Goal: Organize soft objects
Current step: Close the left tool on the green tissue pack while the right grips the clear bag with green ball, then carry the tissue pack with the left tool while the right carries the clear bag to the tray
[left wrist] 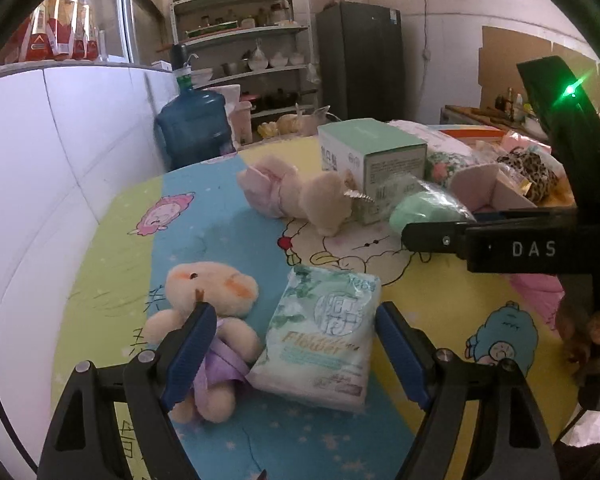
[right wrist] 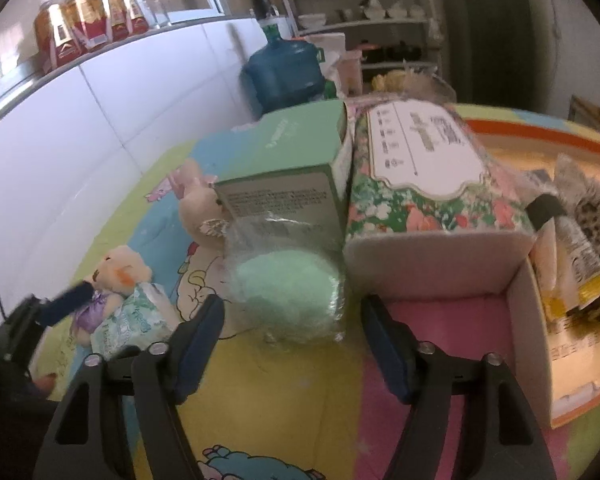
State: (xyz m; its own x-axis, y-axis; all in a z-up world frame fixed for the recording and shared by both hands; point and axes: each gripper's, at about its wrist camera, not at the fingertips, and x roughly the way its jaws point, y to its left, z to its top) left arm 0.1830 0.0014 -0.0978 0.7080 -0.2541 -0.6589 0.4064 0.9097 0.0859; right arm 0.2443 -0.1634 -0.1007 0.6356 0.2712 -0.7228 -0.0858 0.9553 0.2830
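Reaching low over the cartoon-print surface (left wrist: 440,300), the left claw (left wrist: 296,354) stands wide and empty, straddling the tissue pack (left wrist: 324,336) beside the plush bear (left wrist: 208,320). The right claw (right wrist: 292,336), also open and empty, faces the wrapped green sponge (right wrist: 288,292). Both look light and squashy; the slick wrapping may slip, so grip across the middle.
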